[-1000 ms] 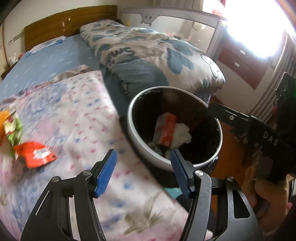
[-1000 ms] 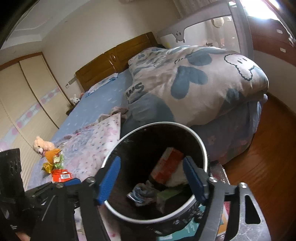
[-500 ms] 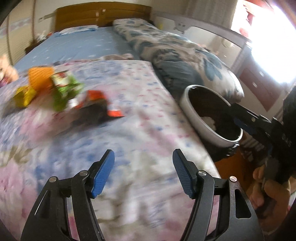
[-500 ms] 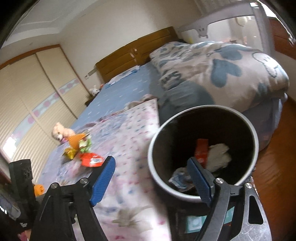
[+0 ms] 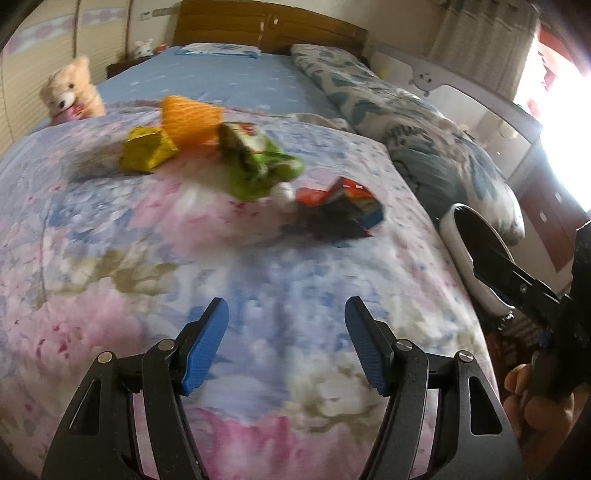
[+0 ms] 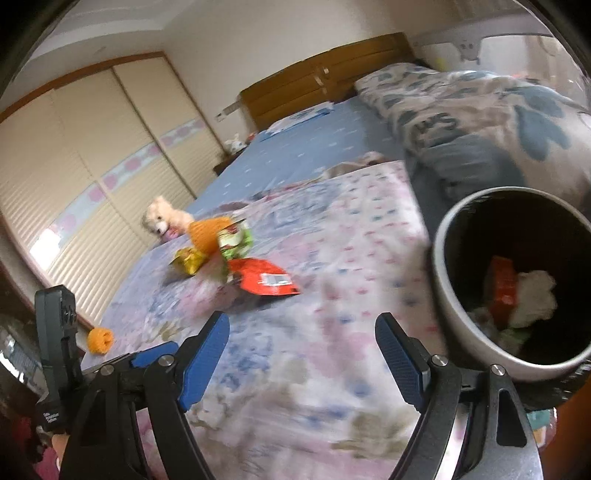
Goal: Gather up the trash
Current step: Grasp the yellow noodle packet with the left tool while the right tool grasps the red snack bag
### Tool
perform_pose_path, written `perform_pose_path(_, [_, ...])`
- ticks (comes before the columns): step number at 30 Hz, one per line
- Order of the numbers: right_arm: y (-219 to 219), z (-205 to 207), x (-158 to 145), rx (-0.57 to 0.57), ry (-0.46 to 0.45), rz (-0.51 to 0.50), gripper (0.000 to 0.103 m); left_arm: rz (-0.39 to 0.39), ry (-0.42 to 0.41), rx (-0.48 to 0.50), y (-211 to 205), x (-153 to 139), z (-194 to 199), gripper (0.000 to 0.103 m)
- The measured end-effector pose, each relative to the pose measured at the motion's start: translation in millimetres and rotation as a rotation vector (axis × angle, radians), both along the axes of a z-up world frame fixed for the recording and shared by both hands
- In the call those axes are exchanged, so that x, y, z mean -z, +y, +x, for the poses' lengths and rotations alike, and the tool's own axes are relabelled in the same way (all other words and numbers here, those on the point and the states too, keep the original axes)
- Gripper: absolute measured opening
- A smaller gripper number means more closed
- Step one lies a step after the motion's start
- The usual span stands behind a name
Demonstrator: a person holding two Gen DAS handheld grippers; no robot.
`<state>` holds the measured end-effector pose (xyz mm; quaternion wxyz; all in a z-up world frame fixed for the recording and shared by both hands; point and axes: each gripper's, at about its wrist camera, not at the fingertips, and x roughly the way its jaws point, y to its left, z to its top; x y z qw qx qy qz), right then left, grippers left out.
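Several wrappers lie on the floral blanket: a red wrapper (image 5: 340,203) (image 6: 266,280), a green bag (image 5: 258,162) (image 6: 236,240), a yellow packet (image 5: 147,155) (image 6: 188,260) and an orange bag (image 5: 188,118) (image 6: 205,232). The round bin (image 6: 447,280) (image 5: 454,236) stands at the bed's right edge and holds red and white rubbish. My left gripper (image 5: 286,345) hovers open and empty over the blanket, short of the wrappers. Beside the bin, my right gripper (image 6: 301,363) is likewise open and empty; its arm (image 5: 517,284) reaches across the bin's rim.
A teddy bear (image 5: 70,92) (image 6: 162,219) sits at the blanket's far left. A rolled duvet (image 5: 424,140) (image 6: 480,122) lies along the right of the bed. An orange ball (image 6: 99,339) lies low on the left. The wooden headboard (image 5: 269,26) stands behind; a wardrobe (image 6: 92,166) is left.
Both grippers have swung left, away from the bin and out over the blanket. The wrappers have come toward the middle of both views, and the bin has slid to the right edge.
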<state>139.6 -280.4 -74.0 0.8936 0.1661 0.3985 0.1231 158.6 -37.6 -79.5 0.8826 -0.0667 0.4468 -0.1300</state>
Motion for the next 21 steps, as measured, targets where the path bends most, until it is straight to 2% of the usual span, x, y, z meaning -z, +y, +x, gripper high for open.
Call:
perform_pose_path(11, [40, 26, 14, -0.072, 0.020, -0.021, 0.083, 0.005, 0.030, -0.116, 47, 9, 22, 0.068])
perform_pose_path(21, [61, 55, 25, -0.097, 0.019, -0.037, 0.083, 0.027, 0.023, -0.192, 80, 8, 69, 0.071])
